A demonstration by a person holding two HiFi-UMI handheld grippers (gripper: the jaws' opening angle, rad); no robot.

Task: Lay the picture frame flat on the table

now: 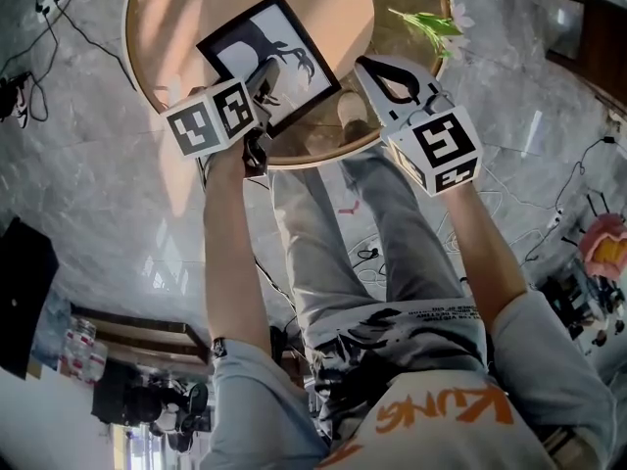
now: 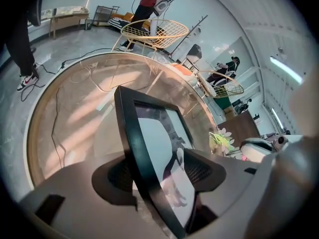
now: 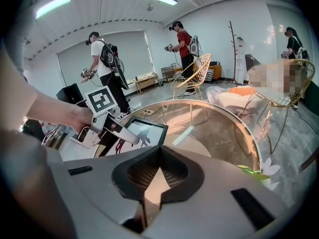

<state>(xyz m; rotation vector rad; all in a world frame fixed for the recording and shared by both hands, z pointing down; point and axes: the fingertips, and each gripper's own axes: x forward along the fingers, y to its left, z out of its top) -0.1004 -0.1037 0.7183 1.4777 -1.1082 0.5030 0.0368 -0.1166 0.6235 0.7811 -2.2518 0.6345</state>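
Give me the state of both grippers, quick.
Left gripper: open, with the picture frame standing between its jaws, unclamped.
Right gripper: shut, holding nothing.

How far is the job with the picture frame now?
Nearly done. The picture frame lies on the round table, seemingly flat. The jaws of the left gripper stand open around its edge, not pressing. Remaining: draw that gripper away. The right gripper is shut, empty.

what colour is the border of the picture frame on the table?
Black. The picture frame shows it best in the head view.
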